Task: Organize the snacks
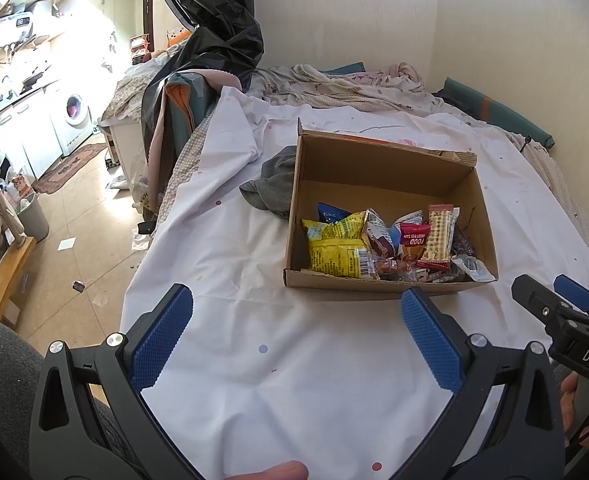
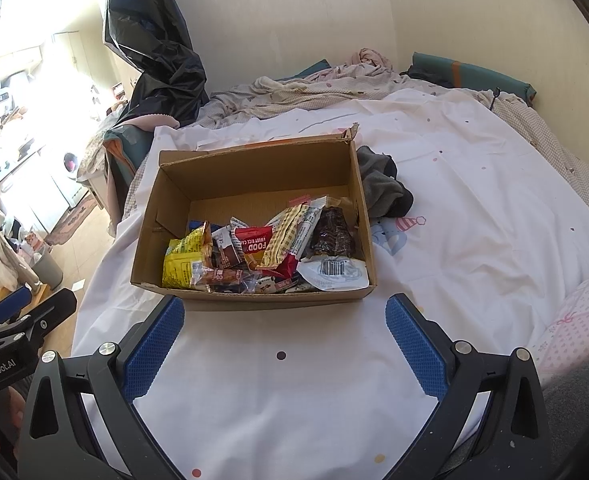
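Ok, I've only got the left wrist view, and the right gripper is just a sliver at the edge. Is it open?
Observer: Yes. The right gripper is open wide with nothing between its fingers, just short of the cardboard box.
Operator: Anything on the sheet past the box's right side?
Observer: A cartoon print with a party hat, printed on the sheet itself.
Operator: And the near right corner inside?
Observer: A white packet, barcode facing up.

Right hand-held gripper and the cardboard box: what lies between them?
Only bare white sheet lies between the right hand-held gripper and the cardboard box, as the right wrist view shows.
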